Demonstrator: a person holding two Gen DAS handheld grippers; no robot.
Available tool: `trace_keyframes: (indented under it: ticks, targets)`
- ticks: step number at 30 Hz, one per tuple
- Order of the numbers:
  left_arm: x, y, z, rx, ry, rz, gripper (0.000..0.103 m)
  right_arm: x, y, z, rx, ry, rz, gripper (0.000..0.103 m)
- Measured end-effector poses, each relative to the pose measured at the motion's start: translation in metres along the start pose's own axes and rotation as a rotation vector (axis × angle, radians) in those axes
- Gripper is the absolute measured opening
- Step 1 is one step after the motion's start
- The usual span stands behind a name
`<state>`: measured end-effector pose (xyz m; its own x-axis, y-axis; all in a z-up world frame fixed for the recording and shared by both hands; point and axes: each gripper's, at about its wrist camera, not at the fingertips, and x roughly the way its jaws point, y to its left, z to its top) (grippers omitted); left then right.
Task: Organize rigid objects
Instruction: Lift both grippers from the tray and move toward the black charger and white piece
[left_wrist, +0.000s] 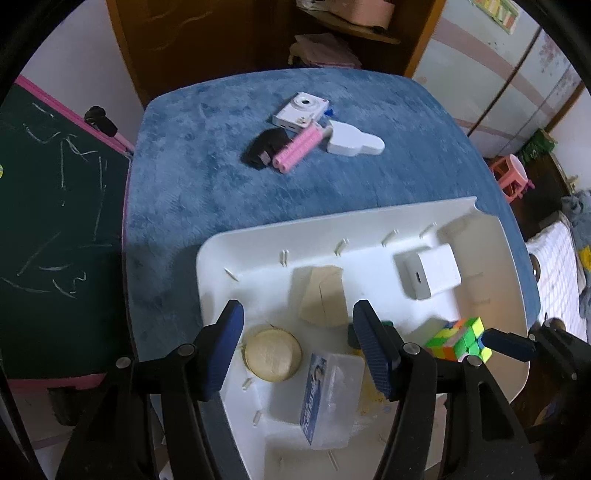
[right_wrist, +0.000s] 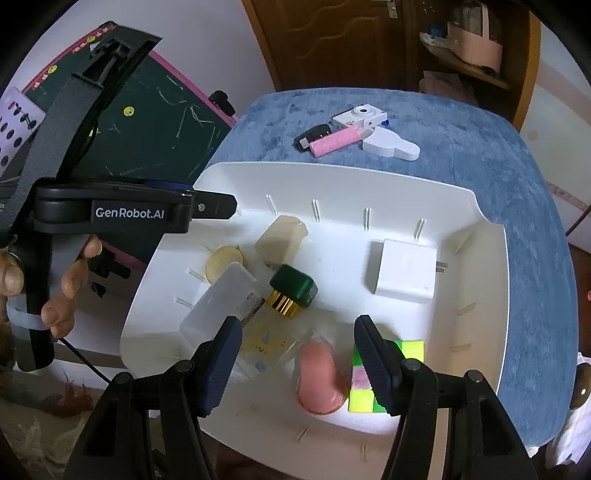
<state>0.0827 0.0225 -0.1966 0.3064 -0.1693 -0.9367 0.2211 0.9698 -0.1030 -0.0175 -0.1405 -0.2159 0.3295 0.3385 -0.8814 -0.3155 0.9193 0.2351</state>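
A white tray (left_wrist: 236, 243) (right_wrist: 476, 214) on the blue cloth holds a wooden block (left_wrist: 325, 299), a white charger (left_wrist: 430, 273) (right_wrist: 404, 271), a colour cube (left_wrist: 460, 338) (right_wrist: 406, 373), a round beige disc (left_wrist: 273, 354), a clear box (left_wrist: 328, 391) (right_wrist: 218, 306), a green-capped bottle (right_wrist: 293, 290) and a pink piece (right_wrist: 319, 376). My left gripper (left_wrist: 299, 350) hovers open over the disc and clear box, gripping nothing. My right gripper (right_wrist: 297, 369) hangs open above the pink piece and cube, also holding nothing.
Behind the tray on the blue cloth (left_wrist: 207, 184) lie a white toy camera (left_wrist: 301, 110) (right_wrist: 358, 116), a black fob (left_wrist: 266, 147), a pink ribbed piece (left_wrist: 297, 151) and a white cloud-shaped piece (left_wrist: 352, 142). A chalkboard (left_wrist: 55, 221) stands left; a wooden cabinet behind.
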Motion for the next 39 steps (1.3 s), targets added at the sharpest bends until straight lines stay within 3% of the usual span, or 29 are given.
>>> trace_keyframes:
  ticks: [13,22,32,39]
  targets:
    - [-0.004,0.022,0.053,-0.009,-0.044,0.054,0.066,-0.027,-0.030,0.056,-0.018,-0.078,0.016,0.064]
    - [0.023,0.036,0.111,0.016,0.057,-0.018,0.066,-0.036,-0.056,0.133,-0.189,-0.135,-0.057,0.070]
    - [0.085,0.057,0.155,-0.006,0.184,-0.029,0.066,0.028,-0.090,0.211,-0.323,-0.053,-0.051,0.070]
    - [0.127,0.071,0.167,-0.017,0.251,-0.032,0.066,0.094,-0.109,0.229,-0.388,0.044,-0.040,0.070]
